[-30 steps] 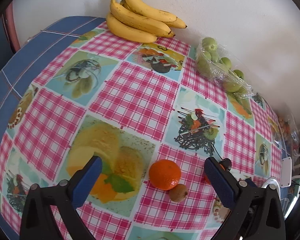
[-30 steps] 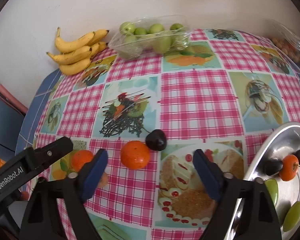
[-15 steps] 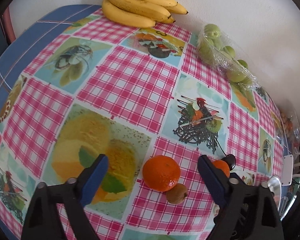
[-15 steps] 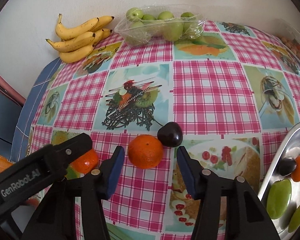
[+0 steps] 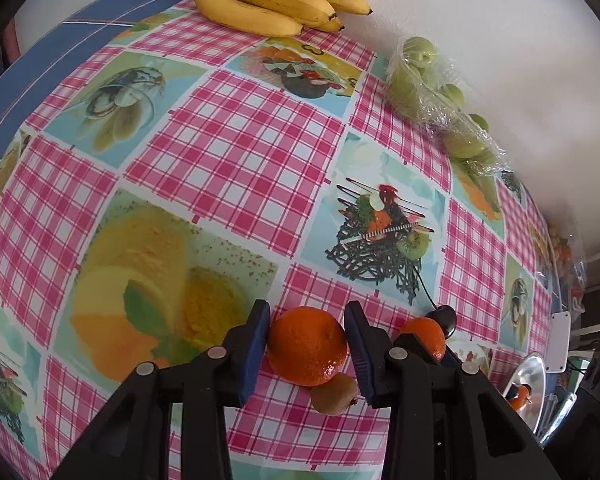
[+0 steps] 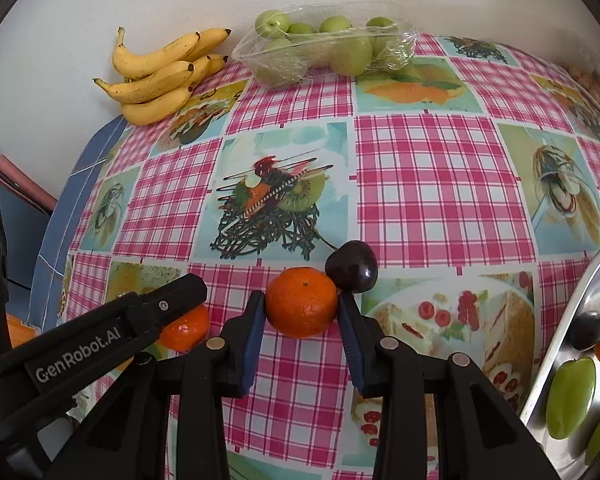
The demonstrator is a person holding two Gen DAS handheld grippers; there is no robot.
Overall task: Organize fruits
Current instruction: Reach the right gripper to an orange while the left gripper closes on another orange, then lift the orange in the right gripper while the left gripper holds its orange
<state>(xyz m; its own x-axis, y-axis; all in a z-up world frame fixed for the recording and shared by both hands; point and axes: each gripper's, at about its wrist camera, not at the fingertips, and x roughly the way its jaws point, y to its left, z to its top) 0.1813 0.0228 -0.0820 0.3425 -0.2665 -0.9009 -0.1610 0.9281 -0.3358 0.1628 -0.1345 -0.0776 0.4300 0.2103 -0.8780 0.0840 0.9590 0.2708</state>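
While both grippers sit low on the worktop (image 6: pixel 432 184), each one has a round fruit between its blue pads. The left gripper (image 5: pixel 306 346) has closed in around a mandarin (image 5: pixel 307 345), and the pads look to be touching its sides or very nearly. A small brown kiwi (image 5: pixel 334 394) leans against that mandarin, just below it. The right gripper (image 6: pixel 301 309) squeezes a second mandarin (image 6: pixel 301 302) at its widest part. A dark cherry (image 6: pixel 352 266) touches that one at the upper right.

I think these mandarins are light and a bit soft, with smooth skin that can slip. Holding them across the fat middle, gently, seems best. A hard squeeze could bruise them. Lifting may nudge the kiwi or make the cherry roll.

Off to the right, a silver tray (image 6: pixel 560 368) already holds some fruit. Far back by the wall lie bananas (image 6: pixel 160 76) and a clear pack of green fruits (image 6: pixel 328 46).
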